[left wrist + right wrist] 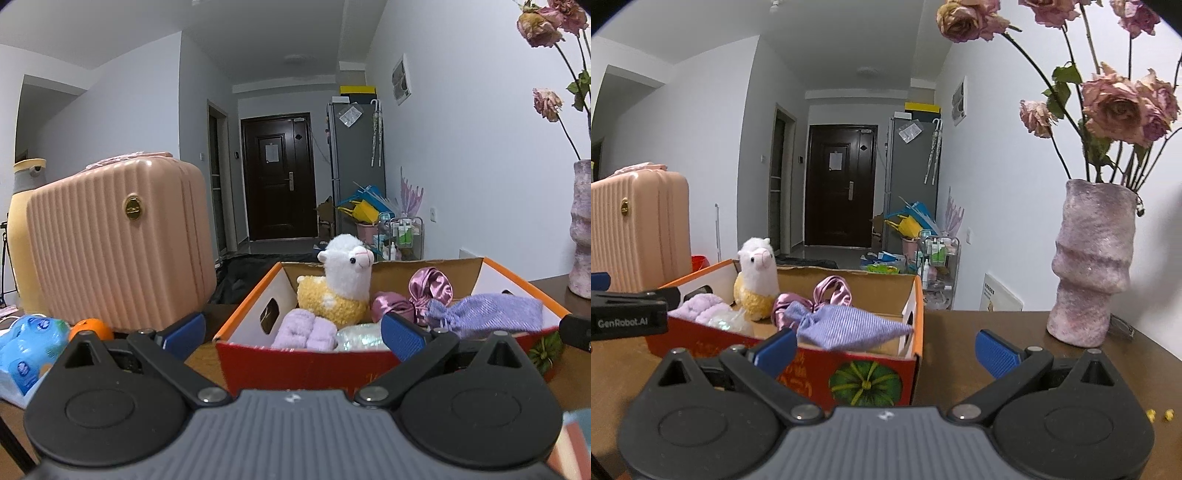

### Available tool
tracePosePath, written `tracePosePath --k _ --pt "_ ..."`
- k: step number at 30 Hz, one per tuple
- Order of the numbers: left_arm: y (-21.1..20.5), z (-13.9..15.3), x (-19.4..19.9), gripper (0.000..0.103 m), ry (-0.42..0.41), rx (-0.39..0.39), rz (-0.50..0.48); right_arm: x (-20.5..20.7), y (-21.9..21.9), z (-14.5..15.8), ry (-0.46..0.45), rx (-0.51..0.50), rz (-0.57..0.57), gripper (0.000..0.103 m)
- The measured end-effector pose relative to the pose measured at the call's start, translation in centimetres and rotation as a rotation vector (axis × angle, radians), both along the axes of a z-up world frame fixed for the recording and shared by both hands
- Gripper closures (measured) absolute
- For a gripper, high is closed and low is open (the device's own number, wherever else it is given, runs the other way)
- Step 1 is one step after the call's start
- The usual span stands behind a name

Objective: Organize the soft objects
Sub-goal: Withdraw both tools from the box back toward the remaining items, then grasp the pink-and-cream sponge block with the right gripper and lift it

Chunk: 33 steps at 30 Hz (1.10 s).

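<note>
An open cardboard box [295, 358] [849, 369] with orange rims stands on the brown table. Inside it sit a white and yellow alpaca plush [341, 284] [755, 280], a rolled lilac towel [304, 330] [696, 308], a clear plastic bag [360, 334] [727, 321], shiny pink satin scrunchies [424, 290] [827, 291] and a purple knitted cloth [491, 314] [849, 326] draped over the near rim. My left gripper [295, 330] is open just in front of the box. My right gripper [884, 350] is open at the box's right corner, holding nothing.
A pink ribbed suitcase [118, 240] [639, 229] stands left of the box. A blue tissue pack [31, 350] and an orange [90, 328] lie at the left. A purple vase [1089, 262] [581, 229] with dried roses stands on the table at the right.
</note>
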<state>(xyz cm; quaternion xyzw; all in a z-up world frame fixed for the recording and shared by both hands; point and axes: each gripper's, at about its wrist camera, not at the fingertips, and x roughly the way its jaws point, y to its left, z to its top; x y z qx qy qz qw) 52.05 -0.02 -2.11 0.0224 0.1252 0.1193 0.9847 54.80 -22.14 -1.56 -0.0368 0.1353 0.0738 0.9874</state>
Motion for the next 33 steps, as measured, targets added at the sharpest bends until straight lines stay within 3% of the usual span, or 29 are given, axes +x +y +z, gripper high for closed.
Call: tracePosePath --k 33 --pt "2.0 -0.3 -13.6 0.0 0.07 -0.046 -0.035 -15.9 2.4 -0.5 0.034 0.019 0.034 0.0"
